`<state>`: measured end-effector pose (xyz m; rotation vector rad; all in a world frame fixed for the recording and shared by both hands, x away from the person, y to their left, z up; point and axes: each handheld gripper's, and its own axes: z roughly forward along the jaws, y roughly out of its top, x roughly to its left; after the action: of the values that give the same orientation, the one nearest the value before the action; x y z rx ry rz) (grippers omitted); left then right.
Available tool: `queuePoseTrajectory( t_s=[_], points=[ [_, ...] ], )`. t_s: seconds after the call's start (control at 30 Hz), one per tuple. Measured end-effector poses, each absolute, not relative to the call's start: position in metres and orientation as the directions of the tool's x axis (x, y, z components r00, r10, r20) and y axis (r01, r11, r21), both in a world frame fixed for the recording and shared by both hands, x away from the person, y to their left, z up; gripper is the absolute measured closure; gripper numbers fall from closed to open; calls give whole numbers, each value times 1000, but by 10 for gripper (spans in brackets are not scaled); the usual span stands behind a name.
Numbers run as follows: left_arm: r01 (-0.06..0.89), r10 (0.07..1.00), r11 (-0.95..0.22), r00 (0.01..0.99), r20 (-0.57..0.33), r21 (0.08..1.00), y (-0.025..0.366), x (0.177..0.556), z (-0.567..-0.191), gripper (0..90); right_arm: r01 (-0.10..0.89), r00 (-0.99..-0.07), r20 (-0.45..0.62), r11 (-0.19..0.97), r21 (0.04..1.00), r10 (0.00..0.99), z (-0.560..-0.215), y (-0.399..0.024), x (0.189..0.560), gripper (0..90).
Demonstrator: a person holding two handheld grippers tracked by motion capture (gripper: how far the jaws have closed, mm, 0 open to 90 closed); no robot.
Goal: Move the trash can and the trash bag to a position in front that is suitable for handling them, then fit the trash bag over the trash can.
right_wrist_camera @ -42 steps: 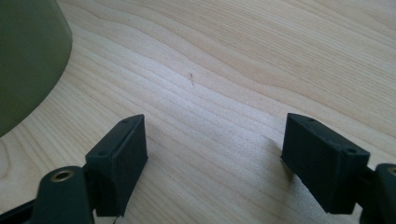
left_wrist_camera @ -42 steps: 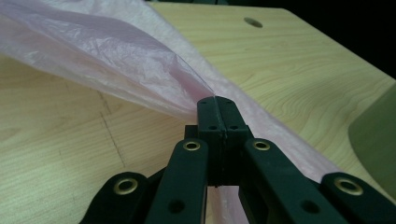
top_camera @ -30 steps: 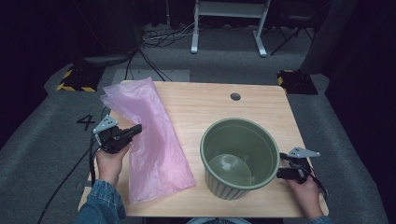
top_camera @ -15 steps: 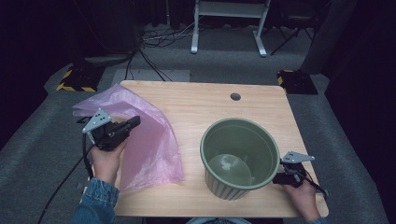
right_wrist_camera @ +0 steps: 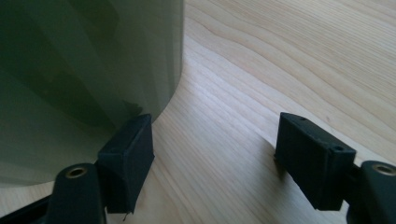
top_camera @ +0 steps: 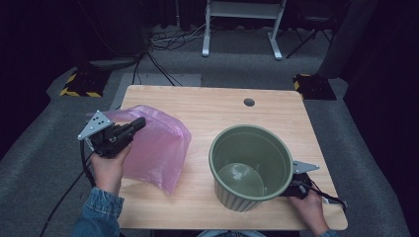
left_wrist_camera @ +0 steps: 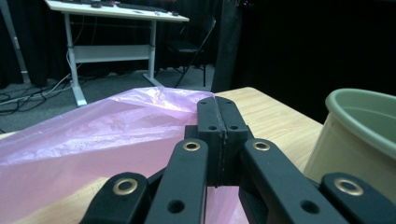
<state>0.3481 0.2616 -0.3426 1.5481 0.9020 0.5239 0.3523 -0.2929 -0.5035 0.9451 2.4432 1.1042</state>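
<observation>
A pink plastic bag (top_camera: 158, 143) hangs over the left half of the wooden table (top_camera: 207, 106), its lower end trailing on the wood. My left gripper (top_camera: 136, 123) is shut on the bag's top edge and holds it up. In the left gripper view the closed jaws pinch the pink film (left_wrist_camera: 116, 130) at the left gripper (left_wrist_camera: 218, 116). A ribbed green pot (top_camera: 232, 197) stands upright and empty at the right. My right gripper (top_camera: 295, 186) sits low beside its right wall, open. One pad (right_wrist_camera: 130, 144) lies close against the pot (right_wrist_camera: 84, 70); nothing is between the jaws of the right gripper (right_wrist_camera: 215, 140).
A round cable hole (top_camera: 249, 102) sits near the table's far edge. Behind the table stand a white desk frame (top_camera: 242, 24) and floor cables (top_camera: 168, 42). Yellow-black striped blocks (top_camera: 79, 84) lie on the floor at both far corners. The pot (left_wrist_camera: 355, 135) rises right of the bag.
My left gripper has risen and pulled the bag up off the table, so it now hangs folded. My right gripper has slid in closer to the pot's side.
</observation>
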Motion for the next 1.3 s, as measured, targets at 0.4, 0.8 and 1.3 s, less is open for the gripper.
queuePoseTrajectory(
  t_s=[0.4, 0.8, 1.3],
  points=[
    [187, 788, -6, 606, -110, 982, 262, 344, -311, 898, 414, -781, 1, 516, 750, 625, -504, -268, 352, 274],
    [140, 777, -20, 626, -73, 990, 255, 344, -281, 897, 415, -781, 2, 515, 750, 625, -504, -268, 352, 274],
    [58, 751, -12, 660, -29, 998, 246, 344, -231, 898, 415, -781, 3, 515, 750, 625, -504, -268, 352, 275]
  ],
)
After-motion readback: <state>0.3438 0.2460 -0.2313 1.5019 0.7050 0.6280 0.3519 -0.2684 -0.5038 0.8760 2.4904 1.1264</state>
